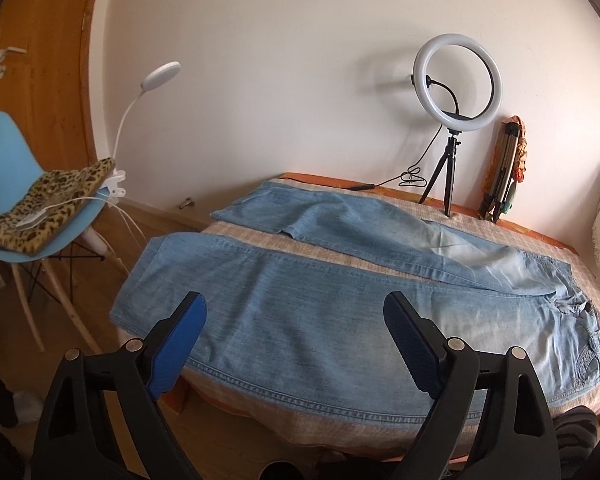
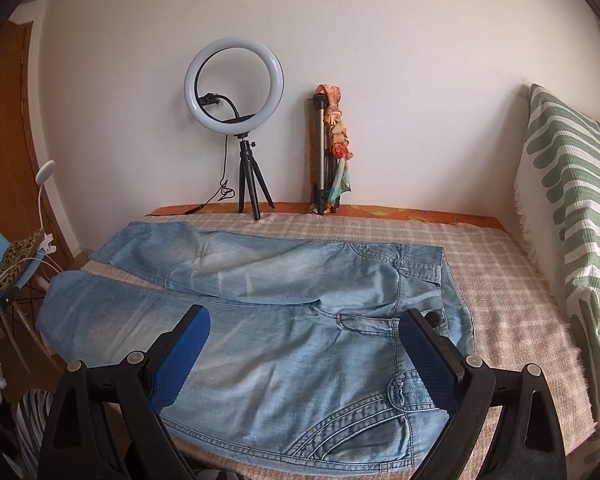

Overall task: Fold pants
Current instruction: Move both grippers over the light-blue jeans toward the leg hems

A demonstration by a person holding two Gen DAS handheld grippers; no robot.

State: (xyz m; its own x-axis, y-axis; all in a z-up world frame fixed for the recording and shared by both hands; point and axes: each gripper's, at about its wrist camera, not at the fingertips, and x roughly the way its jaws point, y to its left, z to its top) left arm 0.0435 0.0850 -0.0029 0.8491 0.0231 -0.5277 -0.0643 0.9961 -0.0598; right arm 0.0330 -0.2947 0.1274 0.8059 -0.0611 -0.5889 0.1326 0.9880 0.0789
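Observation:
Light blue jeans [image 1: 340, 304] lie flat and unfolded on the checked bed cover [image 1: 292, 246], legs spread apart toward the left, waist at the right. My left gripper [image 1: 294, 316] is open and empty, above the near leg close to the bed's front edge. In the right wrist view the jeans [image 2: 268, 320] show their waistband and pockets at the right. My right gripper [image 2: 304, 334] is open and empty, above the hip and pocket area near the front edge.
A ring light on a small tripod [image 2: 236, 92] and a folded tripod with a scarf [image 2: 330, 152] stand on the bed against the wall. A green-patterned cushion [image 2: 572, 216] stands at the right. A blue chair with a leopard cushion [image 1: 32, 200] and clip lamp [image 1: 156, 76] stands left.

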